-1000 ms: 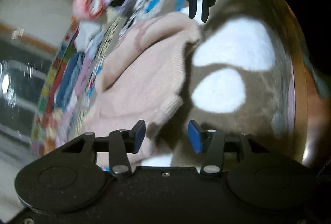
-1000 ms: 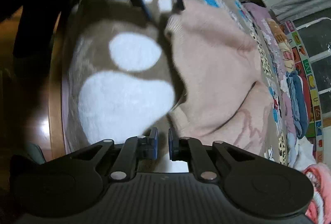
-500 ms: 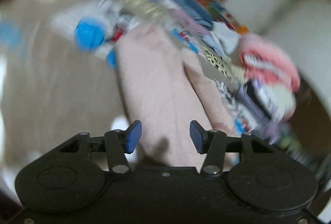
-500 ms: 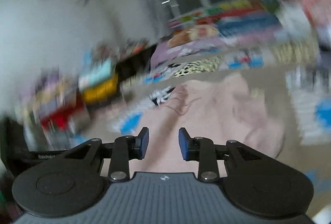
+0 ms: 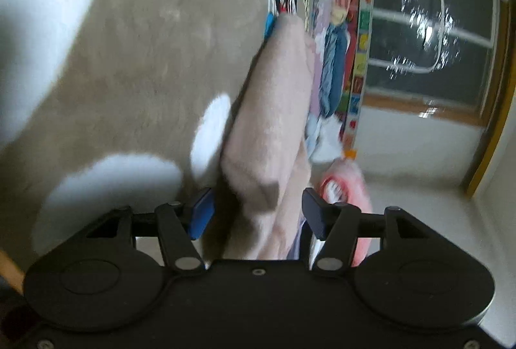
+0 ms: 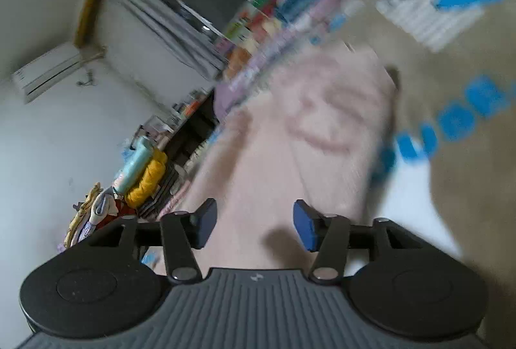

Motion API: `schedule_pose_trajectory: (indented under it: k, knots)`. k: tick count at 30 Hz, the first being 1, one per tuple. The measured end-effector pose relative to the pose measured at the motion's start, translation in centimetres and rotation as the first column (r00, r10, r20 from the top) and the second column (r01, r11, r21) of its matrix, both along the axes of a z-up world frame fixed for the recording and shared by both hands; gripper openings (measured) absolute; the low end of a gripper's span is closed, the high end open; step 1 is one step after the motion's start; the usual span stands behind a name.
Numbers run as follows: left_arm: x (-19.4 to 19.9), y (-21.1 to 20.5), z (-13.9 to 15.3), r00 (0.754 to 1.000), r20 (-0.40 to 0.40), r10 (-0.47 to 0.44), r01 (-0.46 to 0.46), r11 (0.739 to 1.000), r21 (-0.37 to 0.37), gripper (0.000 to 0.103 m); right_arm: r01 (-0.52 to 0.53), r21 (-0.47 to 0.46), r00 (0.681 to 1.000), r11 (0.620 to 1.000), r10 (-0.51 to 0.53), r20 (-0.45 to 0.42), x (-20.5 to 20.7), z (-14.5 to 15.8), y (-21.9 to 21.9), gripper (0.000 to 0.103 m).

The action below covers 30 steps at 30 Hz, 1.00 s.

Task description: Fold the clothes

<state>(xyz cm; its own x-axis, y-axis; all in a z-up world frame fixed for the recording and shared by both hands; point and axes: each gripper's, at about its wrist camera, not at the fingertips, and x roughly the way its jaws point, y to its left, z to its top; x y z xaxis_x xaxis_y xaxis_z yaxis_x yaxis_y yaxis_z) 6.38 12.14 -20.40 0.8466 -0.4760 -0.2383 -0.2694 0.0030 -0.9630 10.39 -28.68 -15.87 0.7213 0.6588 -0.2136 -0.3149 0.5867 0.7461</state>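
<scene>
Pink and fuzzy, the sweater [image 5: 274,110] lies in a loose fold on the brown rug [image 5: 145,42] beside the pile of other clothes [image 5: 335,58], its near end sitting between the spread, empty fingers of my left gripper [image 5: 256,212]. My right gripper [image 6: 254,221] also gapes wide with nothing pinched, pink knit just ahead of it. I judge it soft, light and floppy, so I would pinch a ribbed hem or a folded edge, where the layers bunch thickest.

Left gripper [image 5: 256,208] at lower centre of frame, jaws spread wide; right gripper [image 6: 254,223] likewise, blue-padded fingers [image 6: 304,229] parted.
</scene>
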Motion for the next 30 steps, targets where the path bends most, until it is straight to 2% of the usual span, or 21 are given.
schedule_pose_trajectory:
  k: [9, 13, 16, 19, 21, 23, 27, 28, 30]
  knots:
    - [4.6, -2.0, -0.1, 0.991, 0.044, 0.125, -0.121, 0.990, -0.076, 0.059, -0.012, -0.025, 1.000, 1.000, 0.012, 0.013, 1.6, -1.1, 0.9, 0.056]
    - [5.1, -0.5, 0.2, 0.977, 0.076, 0.198, -0.189, 0.976, -0.109, 0.059, -0.016, -0.022, 1.000, 1.000, 0.017, 0.015, 1.7, -1.3, 0.9, 0.054]
    - [5.3, 1.2, 0.6, 0.960, 0.112, 0.257, -0.243, 0.962, -0.124, 0.059, -0.011, 0.002, 1.000, 1.000, 0.011, 0.007, 1.8, -1.6, 0.4, 0.048]
    - [5.3, 2.5, 0.9, 0.952, 0.146, 0.270, -0.252, 0.959, -0.132, 0.059, -0.014, 0.016, 1.000, 1.000, 0.014, 0.004, 1.8, -1.9, 0.2, 0.043]
    - [5.3, 3.4, 1.5, 0.942, 0.186, 0.278, -0.260, 0.959, -0.114, 0.059, -0.020, 0.019, 1.000, 1.000, 0.020, 0.006, 1.8, -2.0, 0.1, 0.042]
    - [5.0, 3.8, 2.4, 0.934, 0.228, 0.274, -0.266, 0.962, -0.063, 0.059, -0.026, 0.017, 1.000, 1.000, 0.025, 0.007, 1.8, -2.1, 0.2, 0.041]
    - [4.5, 3.6, 4.4, 0.930, 0.278, 0.240, -0.270, 0.960, 0.074, 0.059, -0.023, 0.009, 1.000, 1.000, 0.023, 0.005, 1.8, -2.1, 0.2, 0.039]
    - [4.2, 3.5, 5.1, 0.927, 0.291, 0.238, -0.283, 0.951, 0.123, 0.059, -0.020, 0.008, 1.000, 1.000, 0.020, 0.003, 1.9, -2.1, 0.2, 0.037]
    - [3.9, 3.5, 7.7, 0.909, 0.347, 0.229, -0.327, 0.910, 0.255, 0.059, -0.006, 0.002, 1.000, 1.000, 0.006, -0.010, 1.9, -2.2, 0.2, 0.029]
